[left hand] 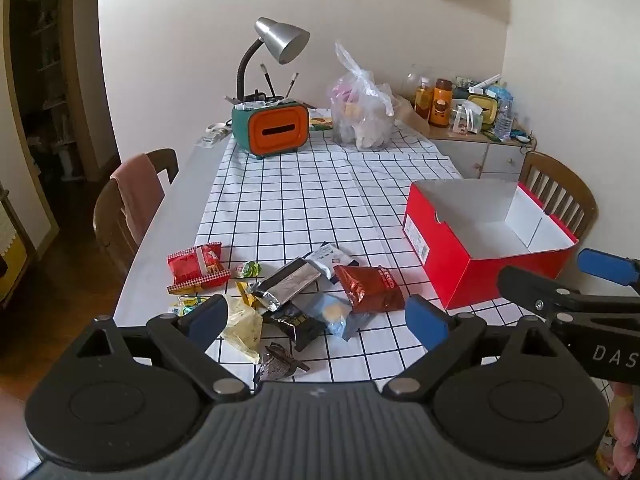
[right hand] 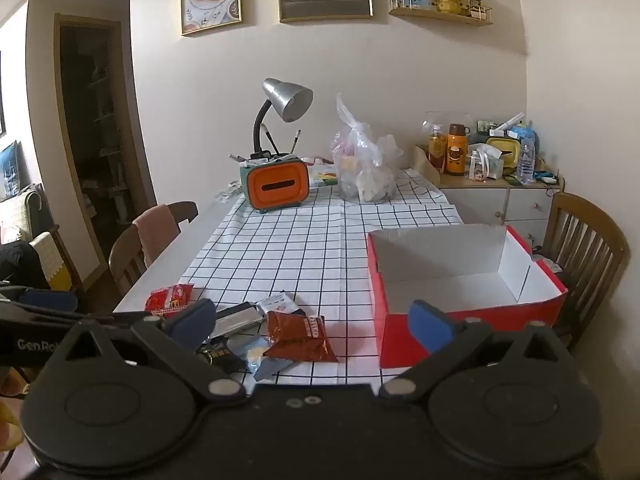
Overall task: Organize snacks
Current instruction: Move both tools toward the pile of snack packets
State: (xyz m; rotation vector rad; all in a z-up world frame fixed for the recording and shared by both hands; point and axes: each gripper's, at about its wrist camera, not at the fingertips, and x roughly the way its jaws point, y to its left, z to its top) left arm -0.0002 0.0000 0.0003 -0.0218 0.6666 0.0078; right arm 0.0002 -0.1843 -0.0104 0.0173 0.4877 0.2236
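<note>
A heap of snack packets lies on the checked tablecloth near the table's front edge: a red packet [left hand: 196, 268], a silver packet [left hand: 286, 284], a dark red-brown packet [left hand: 370, 288], a pale yellow one [left hand: 242, 326] and a black one [left hand: 298, 322]. An open red shoebox [left hand: 472, 280] with a white, empty inside stands to their right; it also shows in the right wrist view [right hand: 468, 332]. My left gripper [left hand: 318, 320] is open above the heap and holds nothing. My right gripper [right hand: 312, 324] is open over the brown packet [right hand: 298, 338] and the box's near left corner.
At the far end of the table stand an orange and teal tissue box [left hand: 274, 128] with a grey desk lamp [left hand: 280, 40] and a clear plastic bag [left hand: 362, 116]. Wooden chairs stand at the left [left hand: 120, 208] and right [left hand: 560, 192]. A cluttered cabinet [left hand: 468, 120] stands at the back right.
</note>
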